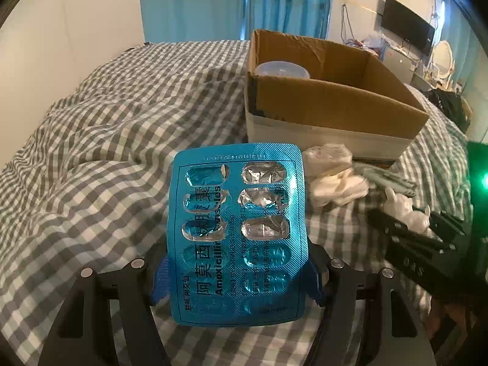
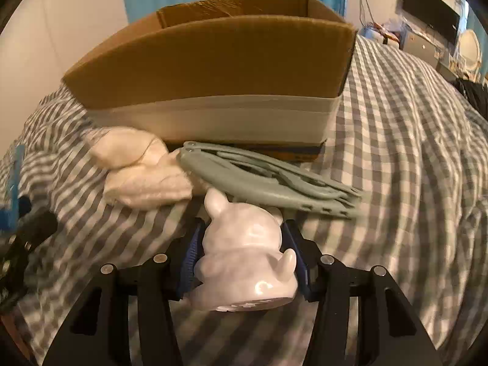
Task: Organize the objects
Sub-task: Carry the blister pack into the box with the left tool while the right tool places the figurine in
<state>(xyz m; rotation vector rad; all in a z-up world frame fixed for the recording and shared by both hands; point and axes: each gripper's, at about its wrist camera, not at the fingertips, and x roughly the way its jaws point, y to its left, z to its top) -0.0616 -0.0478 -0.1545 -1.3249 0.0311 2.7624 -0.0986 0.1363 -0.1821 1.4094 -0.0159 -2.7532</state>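
A home bedroom: a bed [image 1: 106,128] under a grey-and-white checked duvet, blue curtains [image 1: 195,3] behind, and a wall-mounted television [image 1: 407,26] above a cluttered dresser.

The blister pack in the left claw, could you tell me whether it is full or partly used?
Partly used: the blister pack has several torn, empty pockets.

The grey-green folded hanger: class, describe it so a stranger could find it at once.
Start at the cardboard box on the checked bed cover. Against its near wall lies the hanger, right of the white crumpled bag. It alone is flat, grey-green, curved plastic.
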